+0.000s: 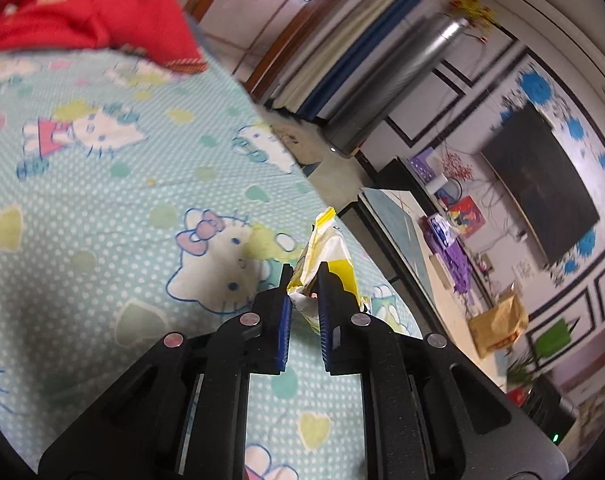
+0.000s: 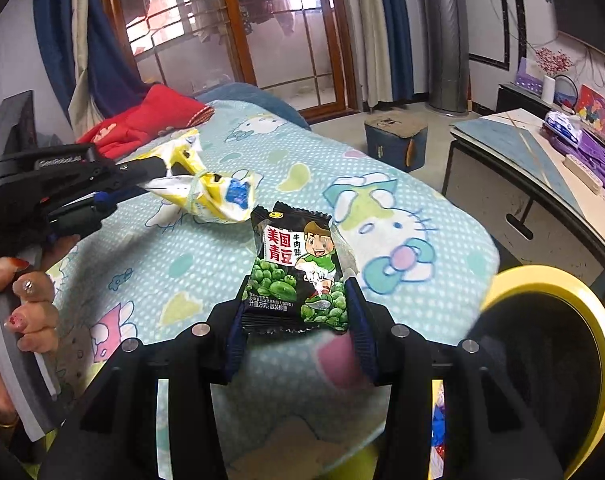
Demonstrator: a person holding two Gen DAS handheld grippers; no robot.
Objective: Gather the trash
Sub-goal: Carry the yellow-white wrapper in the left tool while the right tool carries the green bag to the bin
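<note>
A yellow wrapper is being pinched by the left gripper, a pea packet by the right gripper near the bin; seemingly thin holds, so either could be dropped onto the blanket.

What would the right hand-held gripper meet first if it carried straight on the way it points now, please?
Probably the blanket-covered bed: the right hand-held gripper, shut on the green pea snack packet, aims over it. Depth is unclear.
</note>
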